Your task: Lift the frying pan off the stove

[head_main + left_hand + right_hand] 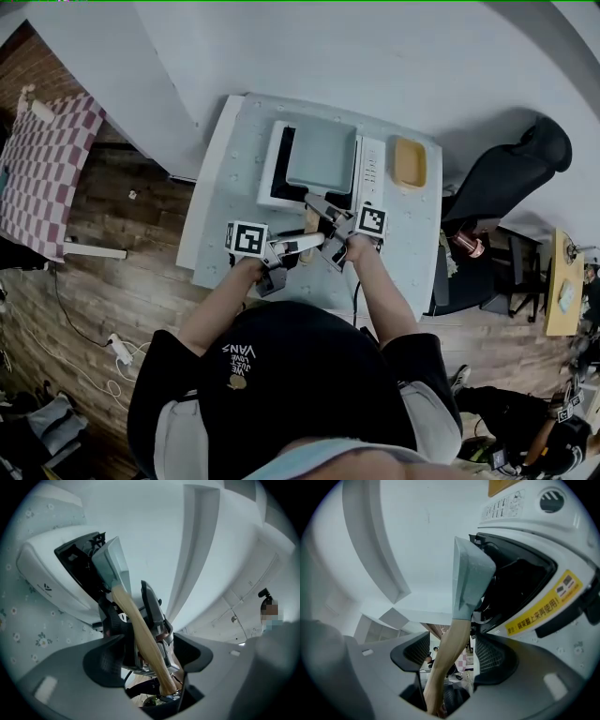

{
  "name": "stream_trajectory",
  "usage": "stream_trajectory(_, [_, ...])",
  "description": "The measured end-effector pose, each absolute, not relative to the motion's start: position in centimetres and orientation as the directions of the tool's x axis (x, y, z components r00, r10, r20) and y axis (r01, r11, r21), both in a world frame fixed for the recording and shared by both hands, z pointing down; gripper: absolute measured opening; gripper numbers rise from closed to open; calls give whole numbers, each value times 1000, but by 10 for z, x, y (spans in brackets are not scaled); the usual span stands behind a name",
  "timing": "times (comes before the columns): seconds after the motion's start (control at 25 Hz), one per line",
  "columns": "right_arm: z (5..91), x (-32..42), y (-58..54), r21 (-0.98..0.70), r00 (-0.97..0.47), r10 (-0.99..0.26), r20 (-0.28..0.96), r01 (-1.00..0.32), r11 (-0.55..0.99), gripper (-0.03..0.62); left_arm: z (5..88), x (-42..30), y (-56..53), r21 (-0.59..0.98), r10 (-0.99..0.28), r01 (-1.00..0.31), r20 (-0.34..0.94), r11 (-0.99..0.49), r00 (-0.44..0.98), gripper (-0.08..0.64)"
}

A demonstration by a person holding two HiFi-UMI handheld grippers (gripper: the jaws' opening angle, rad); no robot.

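A square grey-green frying pan [321, 155] lies over the black top of the white stove [266, 164]; I cannot tell whether it touches the top. Its wooden handle [311, 222] points toward me. My right gripper [323, 211] is shut on the handle close to the pan. In the right gripper view the handle [443, 677] runs between the jaws of the right gripper [451, 644] up to the pan [468, 573]. My left gripper [281, 251] is at the handle's near end, open. In the left gripper view the left gripper [154, 653] straddles the handle [136, 620] without pinching it.
The stove stands on a table with a floral cloth [220, 234]. A yellow container [409, 162] sits right of the stove's control strip. A black chair [506, 178] stands beyond the table's right edge. A white wall runs behind the table.
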State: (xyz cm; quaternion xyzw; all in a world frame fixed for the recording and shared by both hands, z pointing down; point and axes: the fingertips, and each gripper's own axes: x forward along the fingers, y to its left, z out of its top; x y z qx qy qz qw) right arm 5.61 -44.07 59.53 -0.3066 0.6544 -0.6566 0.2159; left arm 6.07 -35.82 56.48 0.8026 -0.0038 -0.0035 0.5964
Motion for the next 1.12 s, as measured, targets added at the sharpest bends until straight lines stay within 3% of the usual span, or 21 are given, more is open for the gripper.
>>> stream_trajectory(0.2, [595, 45, -445, -993, -743, -661, 108, -119, -29, 271, 565, 63, -357, 963, 36, 29, -20, -268, 999, 288])
stream_trajectory(0.28, [596, 43, -445, -992, -746, -657, 113, -124, -29, 238, 566, 63, -359, 963, 47, 39, -28, -268, 999, 208])
stream_trajectory(0.4, [598, 42, -444, -992, -742, -661, 115, -117, -41, 201, 570, 62, -358, 969, 60, 39, -25, -243, 998, 152])
stream_trajectory(0.72, [597, 46, -446, -994, -725, -682, 93, -103, -26, 198, 569, 63, -356, 986, 89, 55, -42, -154, 995, 138])
stream_trajectory(1.12, [595, 45, -442, -988, -651, -749, 122, -152, -29, 206, 566, 52, -353, 985, 157, 76, -51, -157, 986, 137])
